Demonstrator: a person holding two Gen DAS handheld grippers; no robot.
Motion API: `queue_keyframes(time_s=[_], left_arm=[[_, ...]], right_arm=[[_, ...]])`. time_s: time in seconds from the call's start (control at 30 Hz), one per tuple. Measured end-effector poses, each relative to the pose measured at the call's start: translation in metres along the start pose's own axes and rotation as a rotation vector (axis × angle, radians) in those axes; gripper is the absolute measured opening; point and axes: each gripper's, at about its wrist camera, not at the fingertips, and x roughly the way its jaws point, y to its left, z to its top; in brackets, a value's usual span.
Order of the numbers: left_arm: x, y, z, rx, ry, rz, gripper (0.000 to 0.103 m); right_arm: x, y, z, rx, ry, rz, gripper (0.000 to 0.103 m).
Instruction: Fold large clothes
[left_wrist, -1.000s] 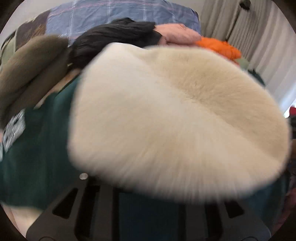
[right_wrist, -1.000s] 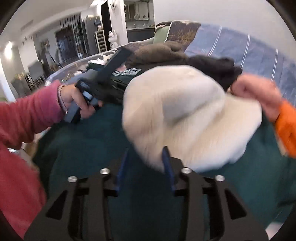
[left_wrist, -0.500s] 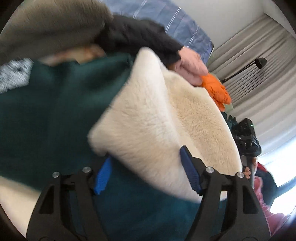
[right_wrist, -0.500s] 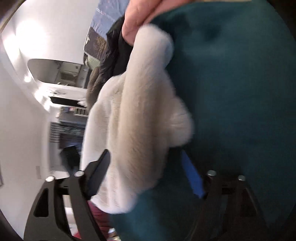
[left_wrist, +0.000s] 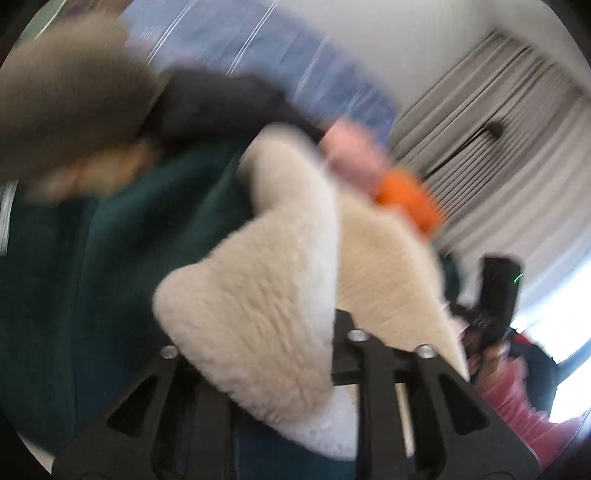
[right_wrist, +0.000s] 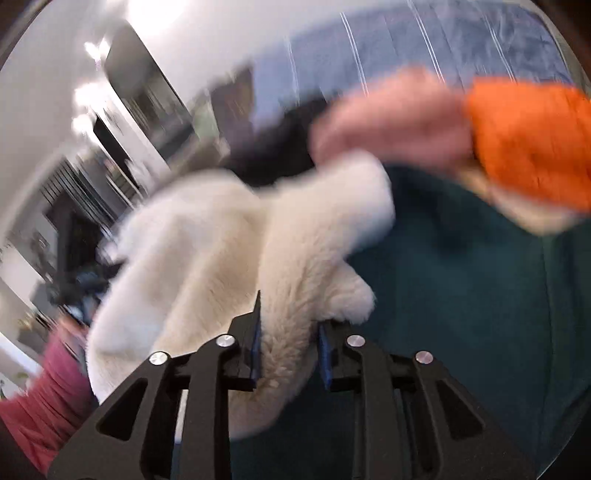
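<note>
Fleece (left_wrist: 258, 306), cream and fluffy, lies on a green garment (left_wrist: 74, 280) with the left gripper (left_wrist: 266, 354) jaws closing on its fold; from the right wrist, right gripper (right_wrist: 288, 332) jaws narrowing around another fold beside an orange-sleeved hand (right_wrist: 391, 118)

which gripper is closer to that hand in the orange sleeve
Hard to call; perhaps the right. Both the right gripper and left gripper are closing on the cream fleece, whose far end that hand holds.
</note>
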Motion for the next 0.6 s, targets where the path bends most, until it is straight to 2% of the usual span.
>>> queue_keyframes(time_s=[0.03, 0.07, 0.1, 0.13, 0.17, 0.23, 0.27, 0.3, 0.33, 0.37, 0.4, 0.43, 0.5, 0.53, 0.57, 0.6], left_arm=[[0.009, 0.011, -0.008, -0.029, 0.05, 0.03, 0.034], [0.009, 0.021, -0.014, -0.058, 0.032, -0.005, 0.033], [0.004, 0.022, -0.014, -0.068, 0.02, -0.016, 0.033], [0.001, 0.022, -0.01, -0.086, 0.024, -0.015, 0.039], [-0.001, 0.021, -0.003, -0.113, 0.025, -0.025, 0.053], [-0.003, 0.018, 0.003, -0.115, 0.025, -0.035, 0.065], [-0.001, 0.016, 0.007, -0.101, 0.034, -0.022, 0.066], [0.008, 0.011, 0.015, -0.087, 0.038, 0.001, 0.066], [0.008, 0.007, 0.016, -0.081, 0.032, 0.014, 0.059], [0.014, 0.007, 0.023, -0.081, 0.017, 0.024, 0.031], [0.012, 0.009, 0.024, -0.091, 0.0, 0.017, 0.024], [0.012, 0.01, 0.024, -0.102, -0.028, 0.0, 0.022], [0.008, 0.011, 0.028, -0.083, -0.093, 0.006, 0.022], [0.009, 0.015, 0.026, -0.082, -0.08, 0.01, 0.022], [0.014, 0.02, 0.023, -0.09, -0.04, 0.014, 0.026], [0.018, 0.024, 0.017, -0.094, -0.004, 0.026, 0.03]], right_arm=[[0.001, -0.012, -0.007, 0.057, 0.005, -0.012, 0.048], [-0.003, -0.022, -0.008, 0.113, -0.006, 0.011, 0.061], [-0.004, -0.026, -0.007, 0.163, -0.003, 0.05, 0.063], [-0.005, -0.031, -0.004, 0.219, 0.008, 0.09, 0.064], [-0.004, -0.032, -0.001, 0.256, 0.015, 0.12, 0.069], [0.006, -0.03, 0.012, 0.326, 0.042, 0.182, 0.076], [0.013, -0.028, 0.016, 0.346, 0.056, 0.203, 0.076], [0.018, -0.027, 0.019, 0.363, 0.062, 0.193, 0.075], [0.016, -0.027, 0.022, 0.363, 0.029, 0.136, 0.059], [0.001, -0.027, 0.012, 0.336, -0.011, 0.11, 0.033], [-0.002, -0.02, 0.021, 0.301, -0.061, 0.089, 0.029], [-0.013, -0.009, 0.027, 0.211, -0.145, 0.037, 0.027], [-0.017, 0.011, 0.028, 0.009, -0.187, -0.1, 0.026], [-0.01, 0.015, 0.021, -0.064, -0.135, -0.153, 0.026], [-0.003, 0.01, 0.014, -0.071, -0.077, -0.167, 0.029], [-0.001, 0.004, 0.005, -0.056, -0.043, -0.185, 0.042]])
